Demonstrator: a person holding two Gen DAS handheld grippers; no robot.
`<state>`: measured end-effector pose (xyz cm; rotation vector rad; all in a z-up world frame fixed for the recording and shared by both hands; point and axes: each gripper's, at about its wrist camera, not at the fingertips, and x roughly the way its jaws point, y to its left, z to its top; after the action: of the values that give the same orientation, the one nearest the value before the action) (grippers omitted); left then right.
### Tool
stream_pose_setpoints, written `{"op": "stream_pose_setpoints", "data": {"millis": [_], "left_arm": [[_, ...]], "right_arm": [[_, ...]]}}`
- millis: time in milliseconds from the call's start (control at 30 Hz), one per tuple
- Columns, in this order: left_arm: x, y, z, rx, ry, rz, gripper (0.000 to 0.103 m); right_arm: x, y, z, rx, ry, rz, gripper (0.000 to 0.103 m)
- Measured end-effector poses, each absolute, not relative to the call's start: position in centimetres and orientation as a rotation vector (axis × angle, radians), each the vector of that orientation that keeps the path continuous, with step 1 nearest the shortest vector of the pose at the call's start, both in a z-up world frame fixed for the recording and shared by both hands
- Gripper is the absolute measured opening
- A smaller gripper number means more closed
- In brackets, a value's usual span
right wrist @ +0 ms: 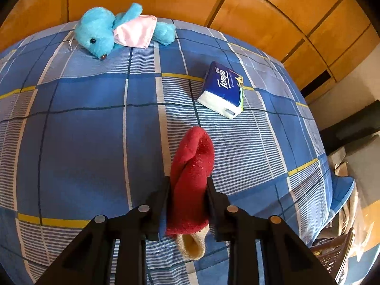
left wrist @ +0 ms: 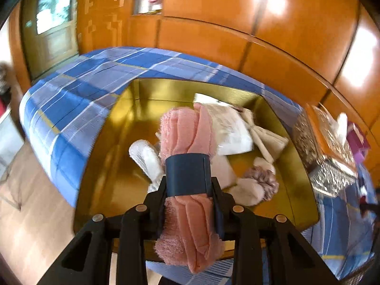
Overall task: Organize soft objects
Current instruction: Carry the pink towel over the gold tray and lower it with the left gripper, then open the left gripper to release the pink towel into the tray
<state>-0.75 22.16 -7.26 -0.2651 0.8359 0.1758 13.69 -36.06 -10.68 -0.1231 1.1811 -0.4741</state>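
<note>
A: Blue plaid bed point(right wrist: 83, 130) underneath everything. Gold box point(left wrist: 123, 128) set on it, open-topped, already holding white and beige soft pieces and a mauve scrunchie point(left wrist: 263, 178).

B: Left gripper point(left wrist: 188, 175)?

A: Pinched shut on a pink towel point(left wrist: 185, 128), rolled, long axis running straight out along the fingers, one end hanging back toward the camera. Poised right above the box, toward its near side. Probably ready for release there.

B: Right gripper point(right wrist: 188, 185)?

A: Closed on a red sock point(right wrist: 192, 166), long axis likewise along the fingers, toe forward, cream cuff drooping at the back. Lifted over open bedspread; no box in that view, so farther from it than the left, by the look of things.

B: Left to collect?

A: Blue teddy point(right wrist: 114, 33) far ahead and left of the right jaws, lying crosswise. Tissue pack point(right wrist: 222, 90) nearer, ahead and slightly right, angled. Both well apart from the sock.
</note>
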Motion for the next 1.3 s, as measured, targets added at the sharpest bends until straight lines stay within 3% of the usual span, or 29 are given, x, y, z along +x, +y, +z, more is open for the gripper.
{"op": "stream_pose_setpoints", "data": {"millis": [233, 333, 400, 567, 1300], "left_arm": [[0.4, 19.0, -7.7, -0.135, 0.837, 0.15, 0.038], [0.4, 18.8, -8.2, -0.085, 0.845, 0.19, 0.049], [0.3, 18.8, -8.4, -0.08, 0.844, 0.202, 0.062], [0.4, 18.7, -8.7, -0.049, 0.837, 0.23, 0.071], [-0.8, 18.6, -4.5, -0.1, 0.728, 0.197, 0.074]], "right_arm": [[13.6, -35.7, -10.7, -0.143, 1.181, -0.482, 0.025], [13.6, -35.7, -10.7, -0.145, 1.183, -0.482, 0.025], [13.6, -35.7, -10.7, -0.144, 1.183, -0.482, 0.025], [13.7, -35.9, -10.7, -0.136, 1.184, -0.479, 0.024], [13.9, -35.3, -10.1, -0.042, 1.152, -0.348, 0.023]]}}
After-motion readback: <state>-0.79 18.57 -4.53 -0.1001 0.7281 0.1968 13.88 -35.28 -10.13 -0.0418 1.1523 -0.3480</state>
